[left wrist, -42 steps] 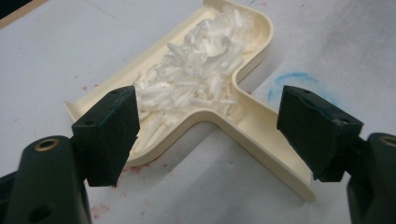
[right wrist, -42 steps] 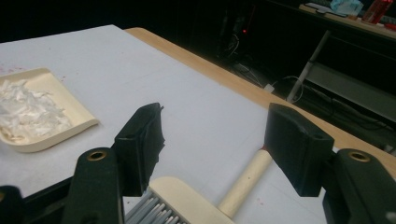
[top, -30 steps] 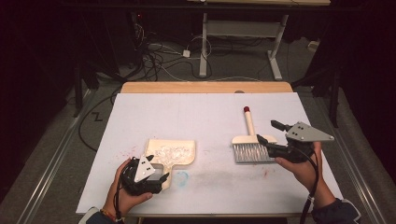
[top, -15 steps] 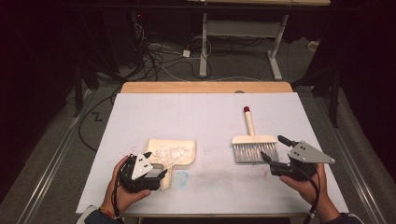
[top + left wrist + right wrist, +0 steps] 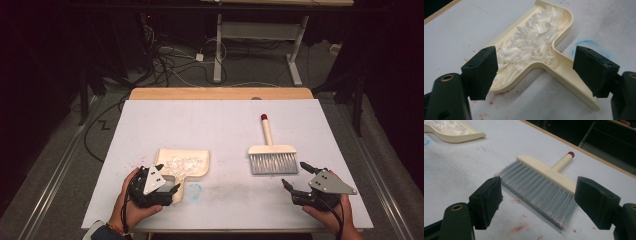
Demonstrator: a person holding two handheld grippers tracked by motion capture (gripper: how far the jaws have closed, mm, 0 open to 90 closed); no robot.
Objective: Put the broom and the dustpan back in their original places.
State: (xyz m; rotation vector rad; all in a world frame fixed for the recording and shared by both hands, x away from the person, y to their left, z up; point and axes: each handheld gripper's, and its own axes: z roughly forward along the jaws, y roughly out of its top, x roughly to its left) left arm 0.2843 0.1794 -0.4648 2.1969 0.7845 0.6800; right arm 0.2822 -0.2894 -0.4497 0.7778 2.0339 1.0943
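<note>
The hand brush (image 5: pixel 272 155) lies flat right of centre in the high view, handle pointing up-frame, bristles toward the right gripper (image 5: pixel 296 176) just below it — jaws spread, having just opened, nothing between them — while the left gripper (image 5: pixel 167 179), also spread, straddles the dustpan (image 5: pixel 184 165) handle.

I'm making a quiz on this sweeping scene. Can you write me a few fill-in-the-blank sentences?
1. The dustpan holds ____ shreds.
2. The brush lies with its bristles toward the ____ tool.
3. The tip of the brush handle is ____.
4. The left tool sits open at the dustpan's ____.

Missing words: white; right; red; handle
</note>
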